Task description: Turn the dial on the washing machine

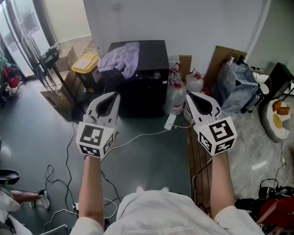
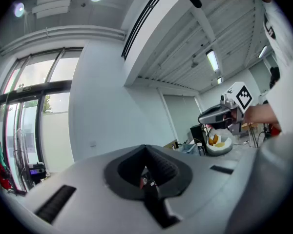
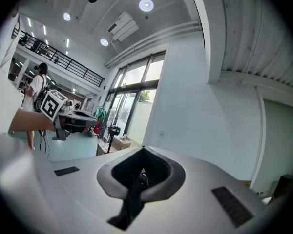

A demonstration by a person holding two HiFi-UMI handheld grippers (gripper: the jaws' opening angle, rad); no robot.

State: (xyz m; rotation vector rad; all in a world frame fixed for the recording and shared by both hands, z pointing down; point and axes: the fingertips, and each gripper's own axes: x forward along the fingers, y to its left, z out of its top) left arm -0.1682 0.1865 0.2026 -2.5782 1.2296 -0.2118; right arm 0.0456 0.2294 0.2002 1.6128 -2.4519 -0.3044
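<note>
A black washing machine (image 1: 146, 84) stands against the far wall with a lilac cloth (image 1: 121, 58) heaped on its top. A small round dial (image 1: 157, 75) shows on its front panel. I hold both grippers up side by side, well short of the machine and apart from it. The left gripper (image 1: 112, 97) is shut with nothing in it, and the right gripper (image 1: 191, 97) is shut and empty too. In the left gripper view the jaws (image 2: 145, 149) meet and point up at wall and ceiling. The right gripper view shows closed jaws (image 3: 142, 152) likewise.
A yellow-lidded bin (image 1: 86, 62) and cardboard boxes stand left of the machine. Tied plastic bags (image 1: 176, 96) and a dark bag (image 1: 237, 84) sit to its right. White cables (image 1: 137, 138) cross the floor. A white bowl (image 1: 272, 124) lies at the far right.
</note>
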